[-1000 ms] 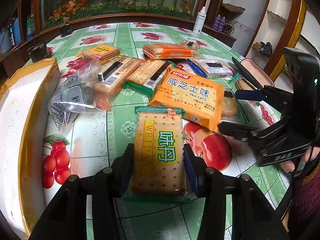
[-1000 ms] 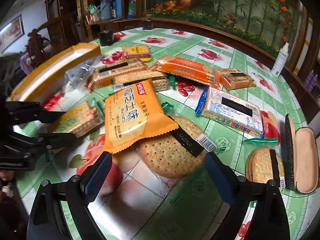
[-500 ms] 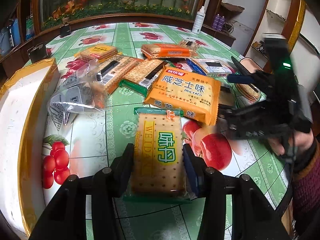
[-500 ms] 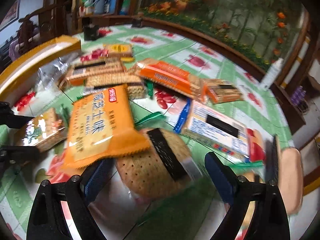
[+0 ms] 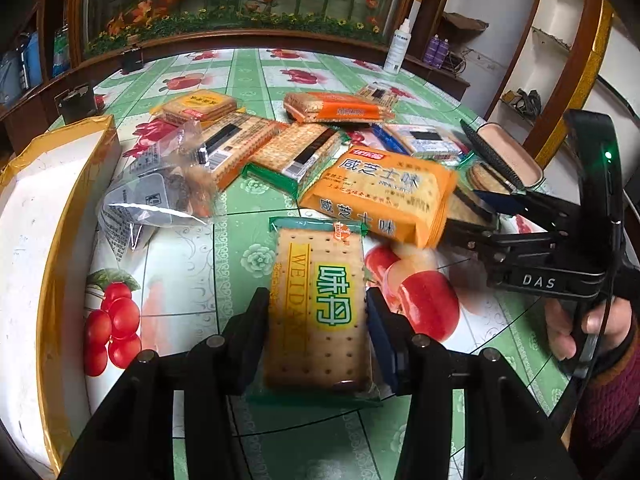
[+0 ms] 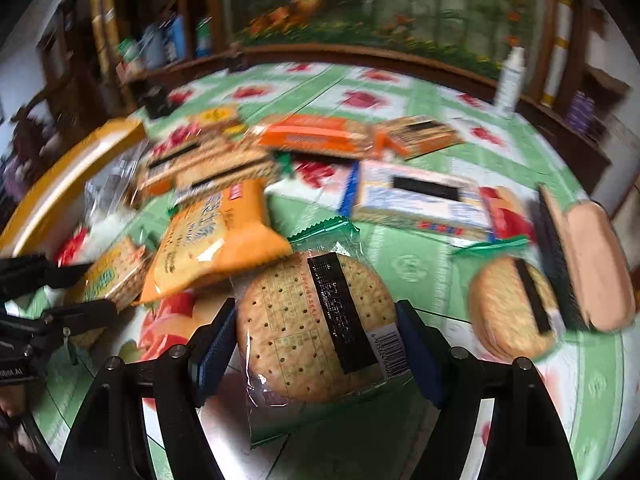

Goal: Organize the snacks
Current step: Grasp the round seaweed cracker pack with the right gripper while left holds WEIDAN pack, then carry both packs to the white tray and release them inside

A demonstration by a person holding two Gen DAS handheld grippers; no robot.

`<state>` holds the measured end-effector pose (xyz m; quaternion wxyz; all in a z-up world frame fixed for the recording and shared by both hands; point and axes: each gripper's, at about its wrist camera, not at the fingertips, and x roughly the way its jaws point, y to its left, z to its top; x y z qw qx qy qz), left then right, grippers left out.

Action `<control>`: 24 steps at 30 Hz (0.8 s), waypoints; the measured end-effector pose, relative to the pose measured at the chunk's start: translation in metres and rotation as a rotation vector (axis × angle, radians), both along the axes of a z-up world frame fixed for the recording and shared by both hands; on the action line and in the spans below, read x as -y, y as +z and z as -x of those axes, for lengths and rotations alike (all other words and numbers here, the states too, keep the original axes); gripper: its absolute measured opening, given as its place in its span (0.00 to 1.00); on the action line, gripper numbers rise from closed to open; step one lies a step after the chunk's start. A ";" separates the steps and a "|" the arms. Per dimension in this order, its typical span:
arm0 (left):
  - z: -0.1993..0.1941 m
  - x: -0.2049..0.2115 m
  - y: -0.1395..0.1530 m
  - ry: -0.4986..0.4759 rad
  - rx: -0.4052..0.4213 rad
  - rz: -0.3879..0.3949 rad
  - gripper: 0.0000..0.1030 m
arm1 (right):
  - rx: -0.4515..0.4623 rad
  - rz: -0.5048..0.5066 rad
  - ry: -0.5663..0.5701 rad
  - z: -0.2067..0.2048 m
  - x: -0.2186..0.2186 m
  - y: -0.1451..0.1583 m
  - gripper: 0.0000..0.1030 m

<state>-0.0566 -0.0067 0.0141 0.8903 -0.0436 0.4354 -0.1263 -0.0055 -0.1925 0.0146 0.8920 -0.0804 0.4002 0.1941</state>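
Observation:
My left gripper [image 5: 316, 300] is shut on a rectangular cracker pack [image 5: 320, 344] with green and yellow lettering, held low over the fruit-print tablecloth [image 5: 180, 280]. In the right wrist view my right gripper [image 6: 314, 312] is closing its jaws on a round cracker pack [image 6: 288, 320] with a black label, and both blue pads meet the pack's sides. An orange snack packet [image 6: 216, 240] leans on the round pack's far left edge. From the left wrist view the right gripper [image 5: 464, 216] reaches in under that orange packet [image 5: 384, 196], with a hand behind it.
A white box with a yellow rim [image 5: 60, 208] lies at the left. A clear bag [image 5: 160, 196], several more cracker packs [image 5: 336, 108], a second round cracker pack [image 6: 508, 312] and a glasses case [image 6: 592, 268] lie around. A spray bottle [image 5: 396, 50] stands far back.
The right gripper moved in toward the round cracker pack, rolled, and narrowed its jaws around it. The orange packet shifted a little. The left gripper kept still with its pack.

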 end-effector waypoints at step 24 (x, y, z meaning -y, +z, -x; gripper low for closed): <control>0.050 -0.050 0.073 0.197 0.225 -0.084 0.46 | 0.074 -0.355 0.020 0.050 -0.017 0.057 0.79</control>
